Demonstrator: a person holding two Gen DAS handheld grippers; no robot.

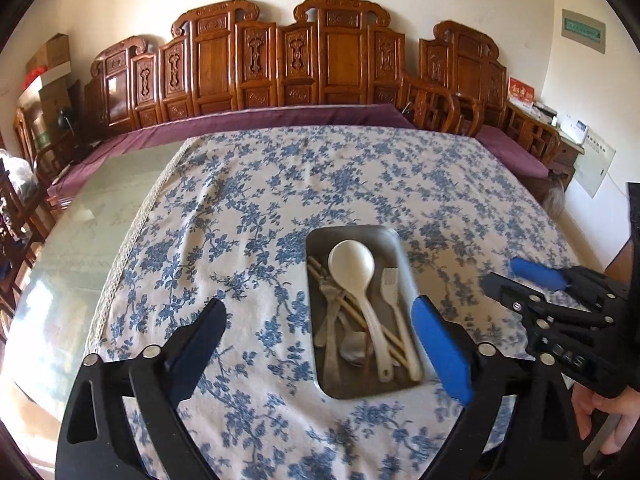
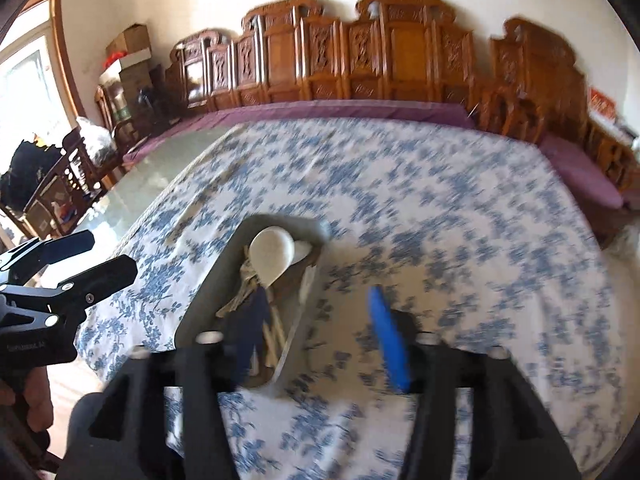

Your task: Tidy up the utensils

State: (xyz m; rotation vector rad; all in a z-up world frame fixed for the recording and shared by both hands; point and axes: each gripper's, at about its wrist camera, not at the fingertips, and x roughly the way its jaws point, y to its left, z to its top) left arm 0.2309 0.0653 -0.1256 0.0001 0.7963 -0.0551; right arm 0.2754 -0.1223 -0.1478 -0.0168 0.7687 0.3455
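Left claw (image 1: 320, 332) agape, sharp fork (image 1: 394, 300) in tray (image 1: 320, 364), right view blurred

a grey metal tray (image 1: 320, 240) holds a white spoon (image 1: 352, 268), white fork (image 1: 394, 292), chopsticks (image 1: 360, 316) and metal cutlery (image 1: 332, 320).

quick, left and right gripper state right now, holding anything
Left gripper: open, jaws wide, holding nothing; the metal tray of utensils lies below.
Right gripper: open, nothing between its fingers.
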